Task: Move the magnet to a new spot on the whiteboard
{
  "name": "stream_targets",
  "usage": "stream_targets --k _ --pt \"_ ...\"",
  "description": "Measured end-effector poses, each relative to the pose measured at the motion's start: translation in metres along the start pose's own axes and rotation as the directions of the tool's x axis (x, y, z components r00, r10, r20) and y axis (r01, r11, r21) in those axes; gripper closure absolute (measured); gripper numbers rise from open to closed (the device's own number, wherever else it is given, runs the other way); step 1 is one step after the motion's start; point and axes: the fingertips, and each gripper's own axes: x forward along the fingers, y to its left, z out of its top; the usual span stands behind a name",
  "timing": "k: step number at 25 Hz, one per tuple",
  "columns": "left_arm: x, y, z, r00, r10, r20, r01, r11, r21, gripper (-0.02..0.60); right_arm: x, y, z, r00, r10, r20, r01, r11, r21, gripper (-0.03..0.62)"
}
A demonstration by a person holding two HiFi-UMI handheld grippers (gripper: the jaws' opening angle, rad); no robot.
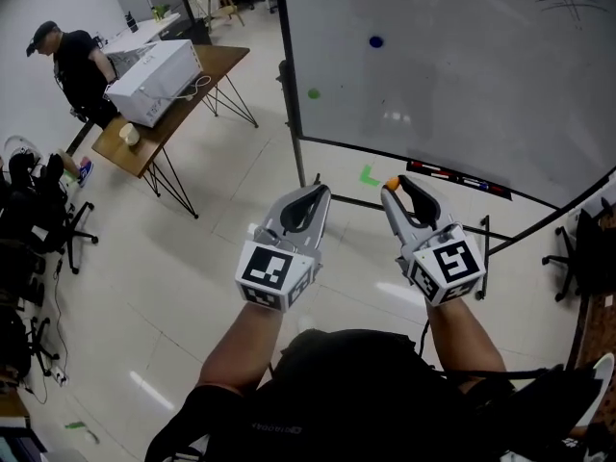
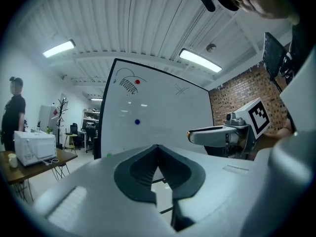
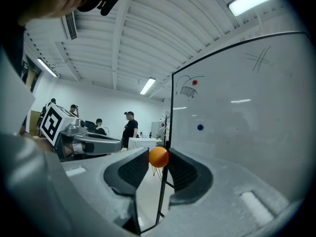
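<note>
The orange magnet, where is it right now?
The orange magnet is pinched at the tips of the right gripper, centre-right in the head view, off the whiteboard near its lower edge.

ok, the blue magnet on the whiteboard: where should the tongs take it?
The blue magnet sits flat against the upright whiteboard, so likely only its round rim offers a hold: a tong tip on each opposite edge, coming straight at the board's face. The left gripper suits: tongs shut, empty; the right gripper holds the orange magnet.
</note>
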Motion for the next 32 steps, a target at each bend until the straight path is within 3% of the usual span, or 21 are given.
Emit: stream_targets --k 4,14,17,23,32 --pt "-0.007 0.034 -0.006 0.999 -0.050 -0.020 0.050 0.999 -0.006 0.566 0.041 0.012 0.009 0.998 -0.060 0.014 0.060 0.998 0.002 0.488" --pt "0.026 0.111 -0.016 0.999 -0.033 -0.015 0.032 0.998 -0.045 0.566 0.123 0.003 0.001 0.998 -0.064 -0.008 0.064 0.998 -0.005 0.488" --pt "0.049 0.131 -0.021 0.999 -0.014 -0.030 0.013 1.000 -0.019 0.566 0.150 -0.011 -0.009 0.998 -0.064 -0.018 0.064 0.998 0.008 0.488" --pt "0.091 0.158 -0.027 0.995 -0.050 -0.082 0.052 0.999 0.016 0.566 0.204 -0.042 -0.026 0.996 -0.081 -0.024 0.082 0.996 0.035 0.488" --pt "0.127 0.198 -0.037 0.995 -0.070 -0.076 0.073 0.997 0.035 0.566 0.289 -0.059 -0.053 0.994 -0.088 -0.067 0.090 0.996 0.023 0.488"
